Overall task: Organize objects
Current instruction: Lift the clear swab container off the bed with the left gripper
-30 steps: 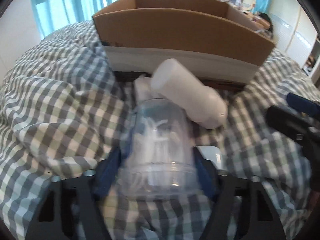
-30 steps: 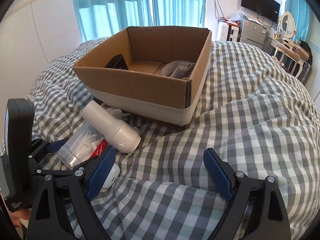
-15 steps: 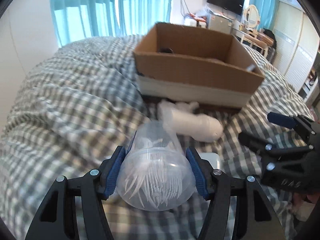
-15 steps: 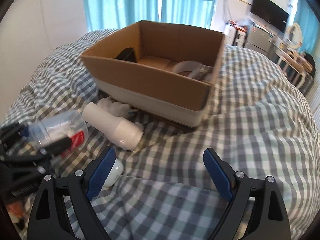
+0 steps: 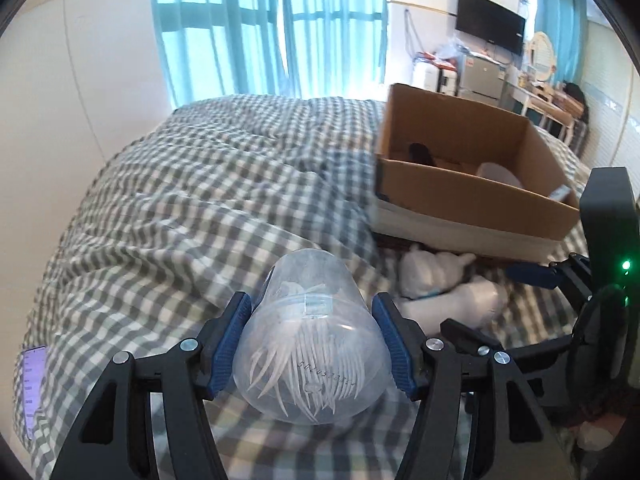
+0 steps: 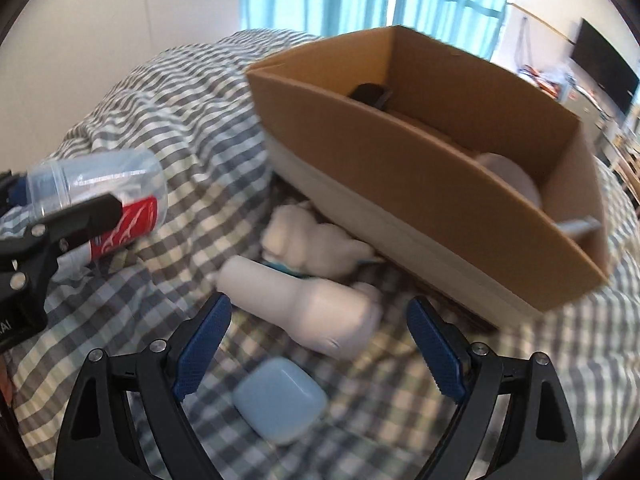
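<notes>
My left gripper (image 5: 312,340) is shut on a clear plastic jar (image 5: 312,344) with a red label and white picks inside, held above the checked bedspread; the jar also shows in the right wrist view (image 6: 100,196). My right gripper (image 6: 318,344) is open and empty, its jaws either side of a white bottle (image 6: 304,312) lying on the bed, with a pale blue case (image 6: 280,404) below it. A white plush toy (image 6: 304,244) lies against the open cardboard box (image 6: 440,184), which also shows in the left wrist view (image 5: 468,204).
The box holds a black object (image 6: 370,94), a white round item (image 6: 508,176) and a small grey piece (image 6: 576,226). The checked bedspread (image 5: 180,200) is rumpled. A wall and blue curtains stand behind; furniture and a TV are far right.
My left gripper has lifted the jar higher and swung left, the box now at its right. My right gripper has moved down and closer to the white bottle and blue case.
</notes>
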Demonstrator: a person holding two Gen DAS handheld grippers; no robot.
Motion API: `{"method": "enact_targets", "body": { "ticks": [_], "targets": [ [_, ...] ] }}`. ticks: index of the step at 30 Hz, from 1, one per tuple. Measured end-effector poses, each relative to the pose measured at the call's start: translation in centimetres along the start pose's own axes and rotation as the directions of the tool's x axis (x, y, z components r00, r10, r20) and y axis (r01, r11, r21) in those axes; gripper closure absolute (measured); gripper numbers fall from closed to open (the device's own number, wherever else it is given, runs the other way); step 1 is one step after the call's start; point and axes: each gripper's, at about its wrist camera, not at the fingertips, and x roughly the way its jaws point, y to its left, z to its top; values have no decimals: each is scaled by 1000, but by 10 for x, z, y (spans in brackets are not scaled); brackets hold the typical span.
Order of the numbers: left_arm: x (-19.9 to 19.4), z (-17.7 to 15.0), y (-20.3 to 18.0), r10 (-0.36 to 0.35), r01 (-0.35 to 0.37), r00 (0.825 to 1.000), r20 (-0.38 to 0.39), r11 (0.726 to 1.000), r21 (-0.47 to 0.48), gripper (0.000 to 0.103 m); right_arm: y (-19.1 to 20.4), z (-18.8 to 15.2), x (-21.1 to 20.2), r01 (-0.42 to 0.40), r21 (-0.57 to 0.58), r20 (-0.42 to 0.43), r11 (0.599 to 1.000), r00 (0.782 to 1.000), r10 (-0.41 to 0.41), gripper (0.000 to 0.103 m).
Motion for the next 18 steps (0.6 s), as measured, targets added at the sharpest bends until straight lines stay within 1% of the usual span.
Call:
{"method": "enact_targets", "body": {
  "ticks": [3,5,8,13,14,16,18],
  "targets": [
    [7,-3,7,-19,19,1000,-22,999,-26,39,5,5,14,-17,-15,-27,1000,1000,17,13],
    [9,-4,8,-24,23,999,-27,999,-30,39,7,6,23,-5,-26,-44,1000,999,4,13],
    [9,-5,9,-34,32,999,-31,999,-38,39,9,10,31,-14,-32,-57,999,998,12,12],
    [11,-6,7,-38,36,999,-39,999,-41,39,15,9,35,10,-57,-49,998,999,-13,13],
    [12,-7,7,-37,35,998,-41,999,-41,39,15,8,34,13,-57,-47,998,999,-16,14],
    [13,-7,7,-36,35,998,-46,999,-39,39,17,4,30,20,-72,-37,997,999,-23,20],
    [13,-8,5,-30,28,998,-49,999,-33,39,21,-2,26,37,-87,-35,996,999,-40,23]
  ]
}}
